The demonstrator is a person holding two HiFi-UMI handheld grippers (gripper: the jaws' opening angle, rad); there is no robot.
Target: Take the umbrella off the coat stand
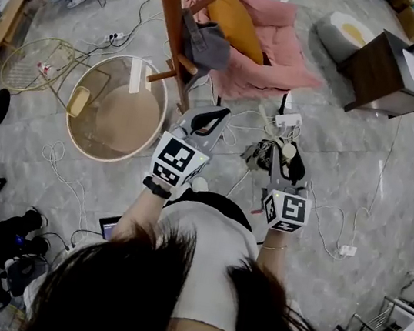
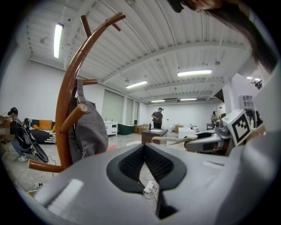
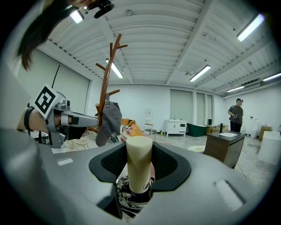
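Indoor hall, bright even overhead light; fisheye frames.
Ceiling strip lights (image 2: 195, 72) glare white in both gripper views; black vignette and bent lines at edges; near bodies of left gripper (image 2: 144, 147) and right gripper (image 3: 139, 165) soft; hair (image 1: 133, 289) blurred; floor (image 1: 332, 165) shadows faint.

Umbrella (image 3: 139, 154): canopy mostly hidden beneath right gripper (image 3: 139, 163), 6 o'clock. Coat stand (image 1: 172, 15): top cut off, head view, 12 o'clock. Distant person (image 2: 156, 117): too small for detail.
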